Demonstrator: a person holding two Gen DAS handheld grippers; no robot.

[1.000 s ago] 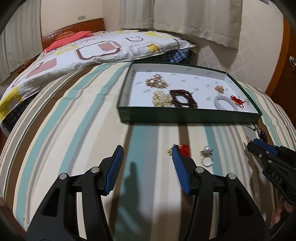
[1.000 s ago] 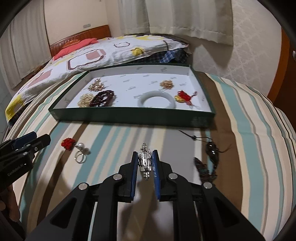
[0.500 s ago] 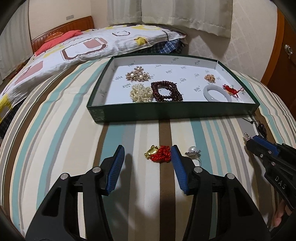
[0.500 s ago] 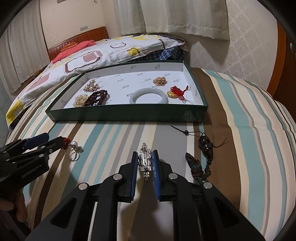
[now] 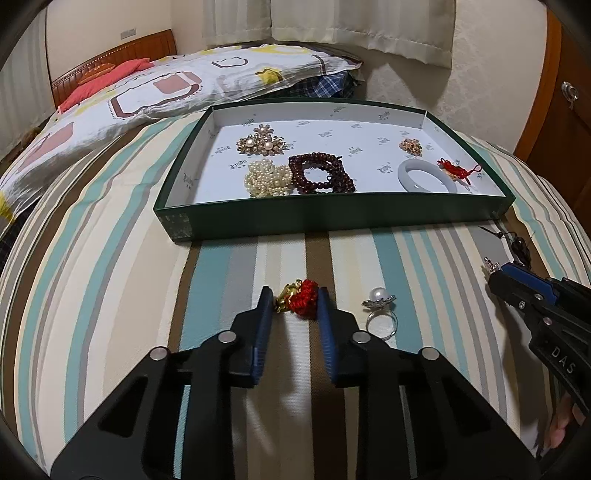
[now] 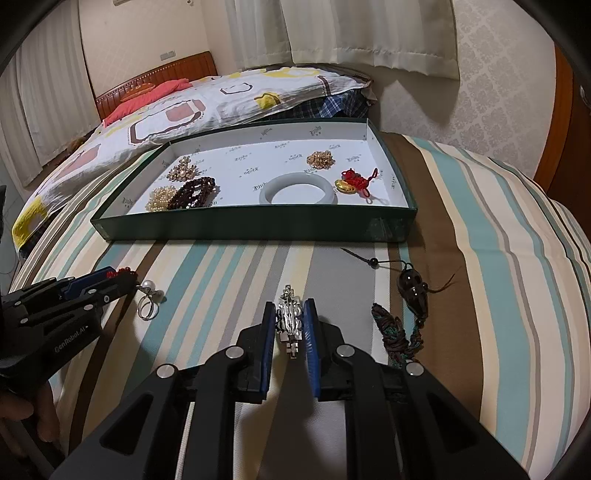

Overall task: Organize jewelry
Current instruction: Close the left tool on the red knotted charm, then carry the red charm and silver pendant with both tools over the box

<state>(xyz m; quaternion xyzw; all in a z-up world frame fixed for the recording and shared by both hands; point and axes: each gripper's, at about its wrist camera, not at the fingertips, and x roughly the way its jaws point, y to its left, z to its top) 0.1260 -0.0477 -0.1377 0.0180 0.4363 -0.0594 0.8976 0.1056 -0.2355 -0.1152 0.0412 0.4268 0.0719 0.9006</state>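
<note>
The left gripper has slid over and down since a second ago, so the red and gold charm that sat off by its right finger now lies between its two blue fingers. Those fingers stood wide then. Now they are much closer together and are closing in on the charm, with the blue pads right at its sides. The right gripper has not moved. Its fingers are narrow and pinch a small silver brooch.

Everything sits on a bed with a striped cover in teal, cream, grey and brown. A pearl ring lies on the cover just to the right of the left gripper. A dark pendant on a cord lies on the cover to the right of the right gripper.

Further back on the bed is a flat green box with a white inside. In it lie a gold and pearl brooch, a heap of pearls, dark red beads, a small gold piece, a pale bangle and a red knot charm. The pearls and the red beads touch.

Behind the box is a white quilt with brown and yellow shapes, and a red pillow by a wooden headboard. Pale curtains hang over a cream wall. A wooden door stands at the right edge.
</note>
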